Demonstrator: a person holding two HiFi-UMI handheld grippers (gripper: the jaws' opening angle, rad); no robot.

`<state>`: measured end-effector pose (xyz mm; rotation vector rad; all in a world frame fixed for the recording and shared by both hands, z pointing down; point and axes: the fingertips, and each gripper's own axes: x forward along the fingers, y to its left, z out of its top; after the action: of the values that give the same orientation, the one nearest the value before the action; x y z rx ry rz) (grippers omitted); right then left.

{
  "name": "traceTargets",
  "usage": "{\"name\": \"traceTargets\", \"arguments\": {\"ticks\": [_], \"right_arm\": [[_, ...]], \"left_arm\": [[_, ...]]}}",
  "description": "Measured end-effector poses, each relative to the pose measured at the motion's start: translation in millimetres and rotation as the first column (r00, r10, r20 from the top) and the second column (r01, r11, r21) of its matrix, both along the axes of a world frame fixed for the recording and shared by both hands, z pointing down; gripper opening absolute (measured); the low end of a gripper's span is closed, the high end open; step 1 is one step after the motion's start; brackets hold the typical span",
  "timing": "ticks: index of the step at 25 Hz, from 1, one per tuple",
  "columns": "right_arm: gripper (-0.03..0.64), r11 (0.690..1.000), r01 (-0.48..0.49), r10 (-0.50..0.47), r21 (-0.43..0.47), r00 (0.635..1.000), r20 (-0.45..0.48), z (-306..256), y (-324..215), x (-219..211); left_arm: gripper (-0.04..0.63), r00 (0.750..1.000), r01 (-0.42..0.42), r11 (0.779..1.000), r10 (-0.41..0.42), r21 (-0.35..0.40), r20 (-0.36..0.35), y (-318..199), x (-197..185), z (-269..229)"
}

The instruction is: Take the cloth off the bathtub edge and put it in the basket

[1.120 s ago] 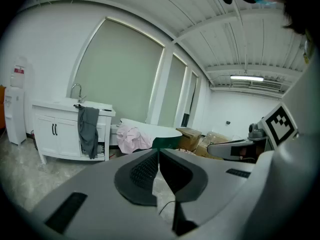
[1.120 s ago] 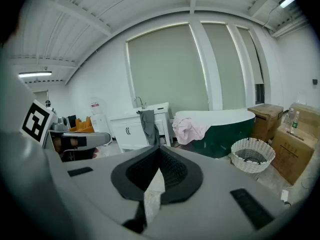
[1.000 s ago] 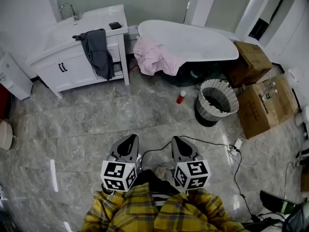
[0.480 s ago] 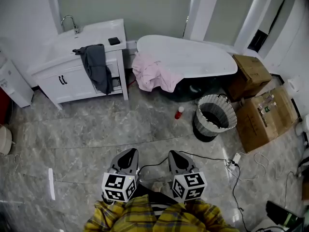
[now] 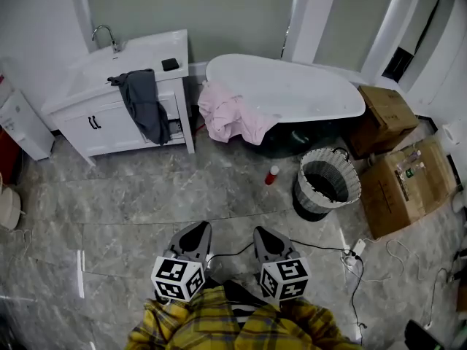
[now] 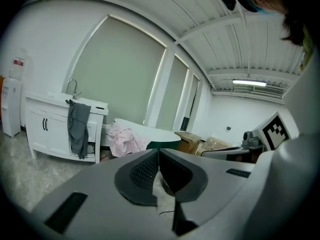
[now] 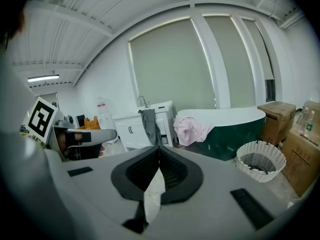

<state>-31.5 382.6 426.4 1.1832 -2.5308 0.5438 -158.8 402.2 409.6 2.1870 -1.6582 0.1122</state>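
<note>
Since a second ago, the pair of grippers is seen a little lower in the head view, and the basket [image 5: 306,188] is seen slightly further down the frame; nothing in the room itself is shown to have been shifted.

The left hand-held gripper [image 5: 197,228] and the right hand-held gripper [image 5: 264,232] are held side by side, close to the body and above the grey marbled floor [image 5: 146,195]. They are pointed toward the bathtub [image 5: 292,86]. In each gripper view the jaws are seen pressed together with nothing between them — only the floor shows past the tips.

The pink cloth [image 5: 230,115] is draped over the left end of the bathtub's edge, with its folds hanging down the outside. It is well apart from both grippers. The basket is stood on the floor in front of the tub's right part, and it is seen to be empty. A small red bottle [image 5: 271,175] is stood just to its left.

Left of the tub, a grey cloth [image 5: 144,104] is hung over the front of the white surface [image 5: 139,57] — the one with the sink and faucet. Cardboard boxes [image 5: 405,184] are placed to the right of the basket.
</note>
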Motion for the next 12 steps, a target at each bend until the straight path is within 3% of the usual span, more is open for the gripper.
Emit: {"name": "traceTargets", "arguments": {"ticks": [12], "right_arm": [[0.026,0.999,0.018,-0.018,-0.043,1.000,-0.020,22,-48,-3]], "left_arm": [[0.023,1.000,-0.005,0.999,0.005,-0.034,0.005,-54,-4,19]]}}
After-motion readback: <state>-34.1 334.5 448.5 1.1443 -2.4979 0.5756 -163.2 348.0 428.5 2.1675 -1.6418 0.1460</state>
